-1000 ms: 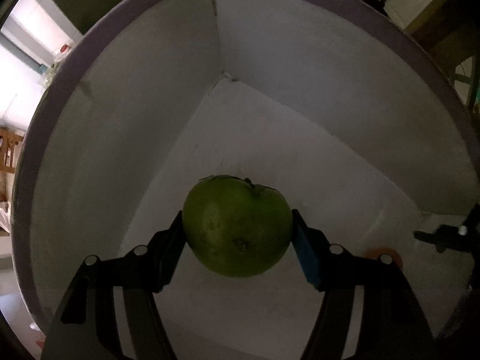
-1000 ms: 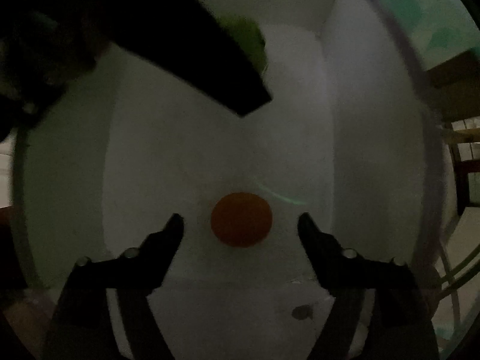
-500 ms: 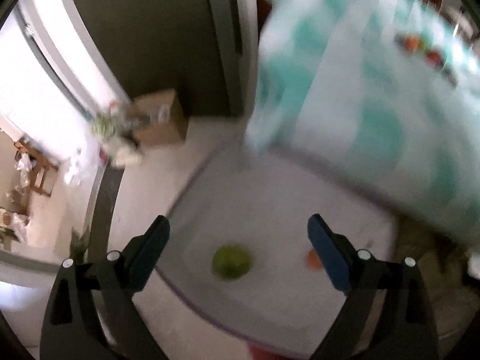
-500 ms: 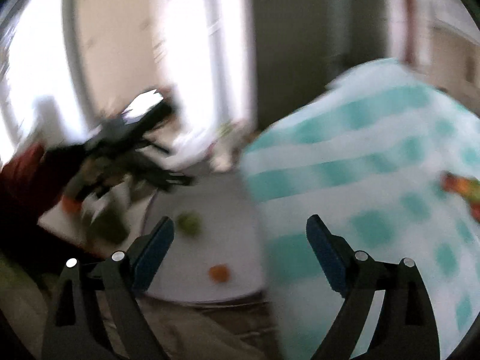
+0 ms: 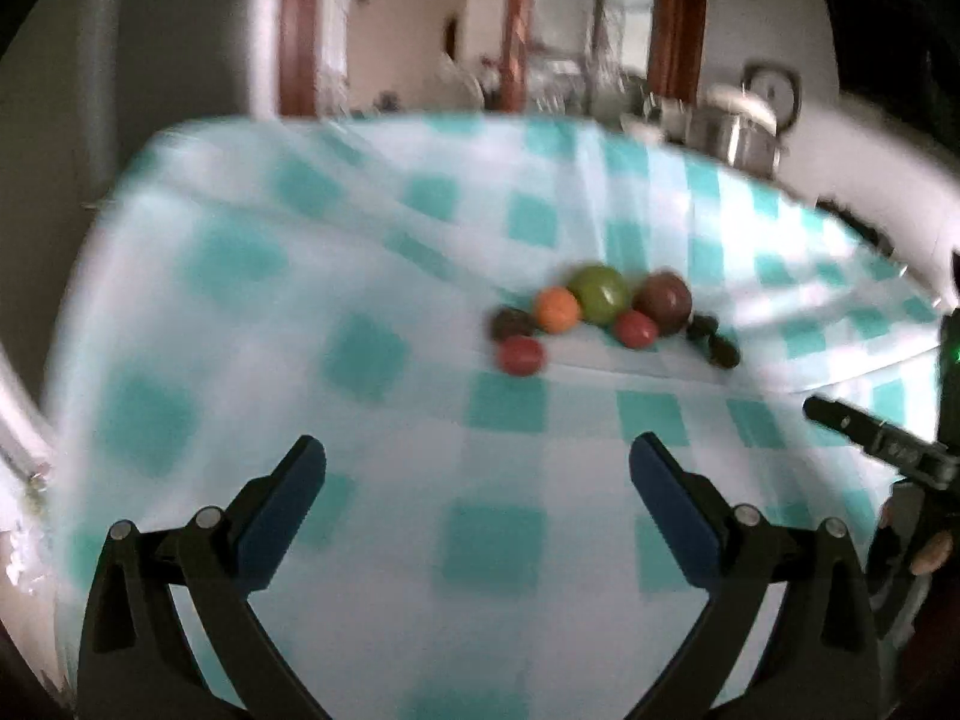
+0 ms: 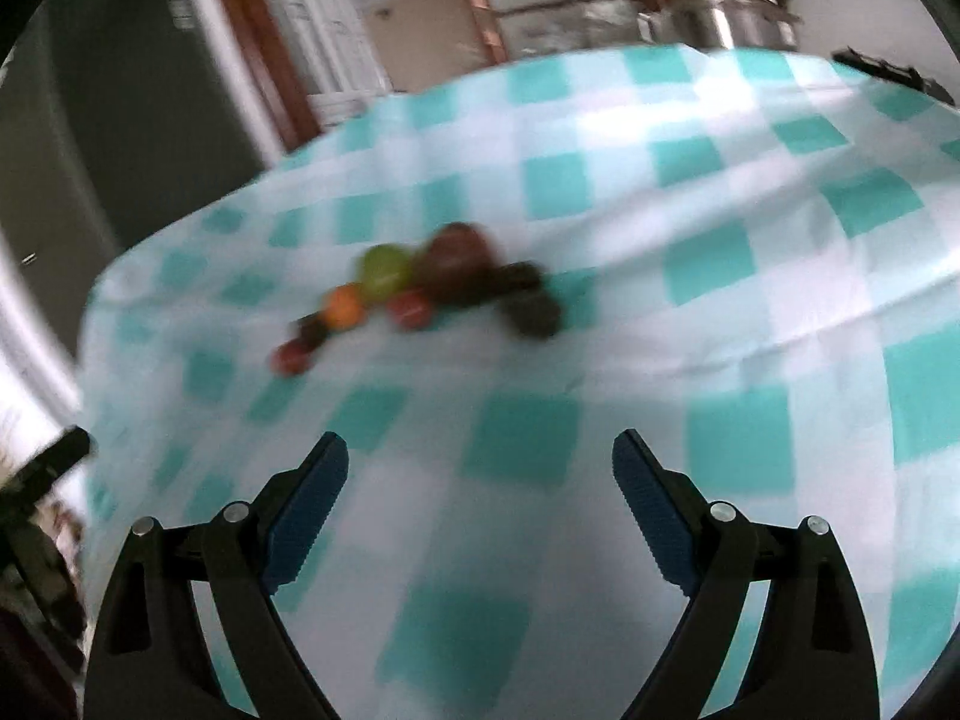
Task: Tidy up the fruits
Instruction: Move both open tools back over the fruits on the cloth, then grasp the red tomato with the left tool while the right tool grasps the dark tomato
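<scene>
A small heap of fruit lies on the teal-and-white checked tablecloth [image 5: 384, 276]. It holds a green fruit [image 5: 595, 293], an orange one [image 5: 558, 310], a dark red apple [image 5: 663, 300], two small red fruits [image 5: 521, 355] and some dark ones [image 5: 714, 343]. My left gripper [image 5: 477, 468] hovers short of the heap with its jaws opening and nothing between them. In the right wrist view the blurred heap, with the green fruit [image 6: 384, 270] and the orange one [image 6: 343, 307], sits up and left of my right gripper [image 6: 480, 468], which is open and holds nothing.
A metal pot [image 5: 735, 126] stands beyond the table's far right edge. A dark fridge [image 6: 90, 120] rises behind the table's left corner. Part of the other gripper [image 5: 870, 435] pokes in at the right of the left wrist view. The cloth has folds near the fruit.
Both grippers left the white bin, with the green fruit and the small orange one lying in it, and swung up over the table. The left jaws spread wide.
</scene>
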A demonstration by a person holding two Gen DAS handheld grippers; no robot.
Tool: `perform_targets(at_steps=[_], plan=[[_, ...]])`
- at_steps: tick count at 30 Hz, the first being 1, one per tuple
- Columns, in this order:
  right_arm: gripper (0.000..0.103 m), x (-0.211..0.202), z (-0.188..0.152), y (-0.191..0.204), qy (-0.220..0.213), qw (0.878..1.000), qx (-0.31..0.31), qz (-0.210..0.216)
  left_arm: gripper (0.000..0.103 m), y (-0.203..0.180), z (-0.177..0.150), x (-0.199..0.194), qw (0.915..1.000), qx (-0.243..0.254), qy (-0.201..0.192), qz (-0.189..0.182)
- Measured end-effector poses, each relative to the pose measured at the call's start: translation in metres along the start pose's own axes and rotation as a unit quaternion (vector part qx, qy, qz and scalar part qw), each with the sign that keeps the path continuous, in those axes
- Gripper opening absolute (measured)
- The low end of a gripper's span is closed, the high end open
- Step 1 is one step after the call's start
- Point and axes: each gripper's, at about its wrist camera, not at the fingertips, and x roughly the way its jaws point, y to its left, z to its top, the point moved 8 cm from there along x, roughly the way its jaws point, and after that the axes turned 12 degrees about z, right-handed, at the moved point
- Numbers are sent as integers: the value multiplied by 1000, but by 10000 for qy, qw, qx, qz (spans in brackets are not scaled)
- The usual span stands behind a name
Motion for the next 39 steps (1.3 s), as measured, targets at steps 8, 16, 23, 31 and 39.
perform_targets(at_steps=[8, 16, 23, 31, 39], plan=[[79, 76, 26, -9, 495, 9976, -468, -127, 102, -29, -5, 92, 9989, -133, 445, 18], [43, 100, 32, -21, 987, 9922, -611, -464, 101, -25, 17, 122, 9983, 14, 572, -60], [42, 87, 32, -23, 750, 9959, -410, -298, 68, -36, 21, 154, 9946, 237, 1010, 86], [42, 63, 13, -14, 644, 9976, -221, -121, 36, -32, 12, 129, 9944, 368, 991, 67], [42, 15, -41, 65, 698, 9955, -582, 252, 36, -5, -17, 36, 9972, 470, 513, 264]])
